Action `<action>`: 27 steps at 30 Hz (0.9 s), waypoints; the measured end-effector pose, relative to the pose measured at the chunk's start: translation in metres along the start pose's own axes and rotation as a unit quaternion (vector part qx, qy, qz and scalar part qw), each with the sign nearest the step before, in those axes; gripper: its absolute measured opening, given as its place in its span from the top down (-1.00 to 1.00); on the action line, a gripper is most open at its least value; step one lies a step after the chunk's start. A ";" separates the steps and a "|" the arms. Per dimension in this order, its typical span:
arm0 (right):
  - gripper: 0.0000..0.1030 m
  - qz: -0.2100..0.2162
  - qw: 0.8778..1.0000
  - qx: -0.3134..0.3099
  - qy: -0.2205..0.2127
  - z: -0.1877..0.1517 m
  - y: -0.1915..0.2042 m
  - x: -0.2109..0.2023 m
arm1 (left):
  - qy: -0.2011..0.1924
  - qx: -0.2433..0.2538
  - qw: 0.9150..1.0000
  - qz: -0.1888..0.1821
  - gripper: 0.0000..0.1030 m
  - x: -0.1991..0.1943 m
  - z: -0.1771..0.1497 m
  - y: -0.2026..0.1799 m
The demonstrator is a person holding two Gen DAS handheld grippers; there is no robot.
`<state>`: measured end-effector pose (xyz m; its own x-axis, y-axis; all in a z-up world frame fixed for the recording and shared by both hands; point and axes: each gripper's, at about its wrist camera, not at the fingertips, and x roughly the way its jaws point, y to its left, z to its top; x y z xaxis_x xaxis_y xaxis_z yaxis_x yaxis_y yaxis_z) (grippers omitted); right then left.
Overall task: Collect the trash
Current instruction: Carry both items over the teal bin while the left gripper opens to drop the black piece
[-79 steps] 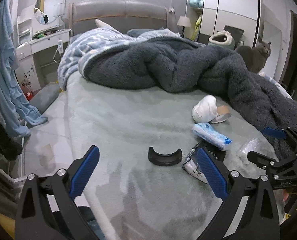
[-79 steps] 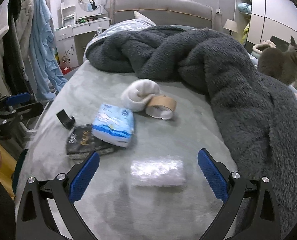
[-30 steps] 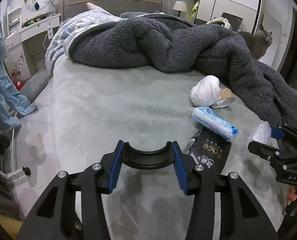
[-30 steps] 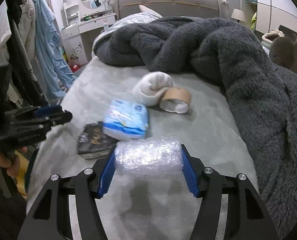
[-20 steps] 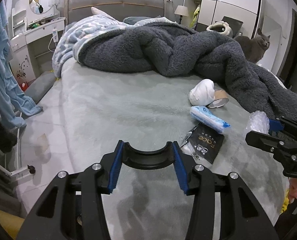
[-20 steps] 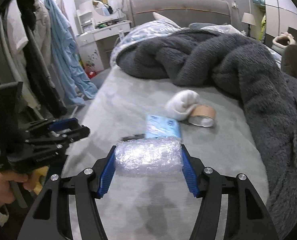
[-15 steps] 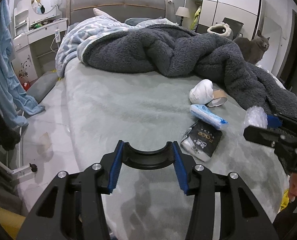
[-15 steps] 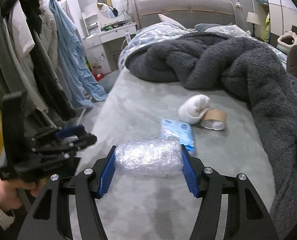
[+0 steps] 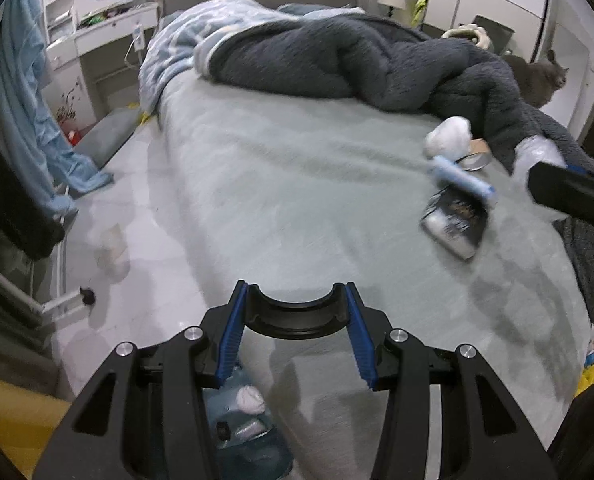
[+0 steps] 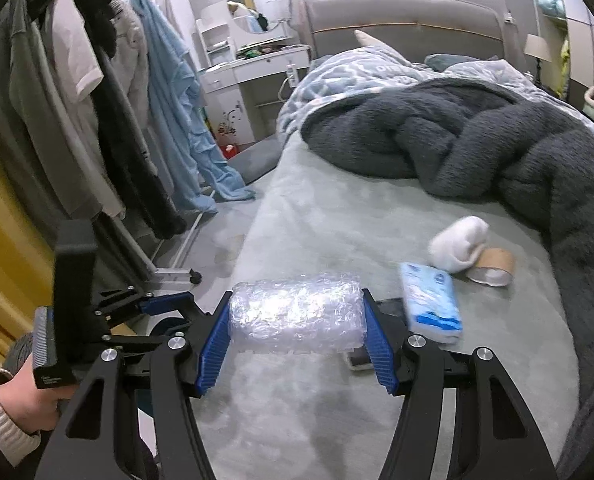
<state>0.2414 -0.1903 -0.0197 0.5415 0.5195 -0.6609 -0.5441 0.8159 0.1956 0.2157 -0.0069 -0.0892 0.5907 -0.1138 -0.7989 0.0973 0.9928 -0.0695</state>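
My left gripper is shut on a black curved plastic piece, held over the near-left edge of the grey bed. Just below it shows a blue-lined bin holding crumpled trash. My right gripper is shut on a roll of bubble wrap above the bed. On the bed lie a blue tissue pack, a white balled sock, a tape roll and a black packet. The left gripper also appears at the lower left of the right wrist view, in a hand.
A dark fluffy blanket is heaped across the far and right side of the bed, with a grey cat beside it. A clothes rack with hanging garments stands left of the bed, with its wheeled base on the floor. A dresser is behind.
Both grippers, each still gripping its item, have drawn back and to the left from the items on the bed. The bin has come into view under the left gripper.
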 end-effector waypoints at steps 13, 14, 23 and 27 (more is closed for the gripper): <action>-0.20 0.038 0.998 -0.042 0.027 0.012 0.060 0.045 | 0.054 -0.038 0.998 0.014 0.02 0.009 -0.024 0.060; -0.20 0.042 0.998 -0.045 0.028 0.013 0.065 0.048 | 0.060 -0.041 0.997 0.015 0.02 0.010 -0.027 0.065; -0.20 0.076 0.993 -0.082 0.050 0.013 0.115 0.079 | 0.126 -0.060 0.990 0.011 0.02 0.026 -0.054 0.104; -0.20 0.088 0.990 -0.092 0.062 0.012 0.131 0.093 | 0.152 -0.078 0.985 0.006 0.02 0.032 -0.067 0.123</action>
<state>0.2280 -0.0321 -0.0468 0.3509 0.6046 -0.7150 -0.7367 0.6496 0.1877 0.1928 0.1138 -0.1628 0.3220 -0.1089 -0.9404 -0.0461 0.9904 -0.1305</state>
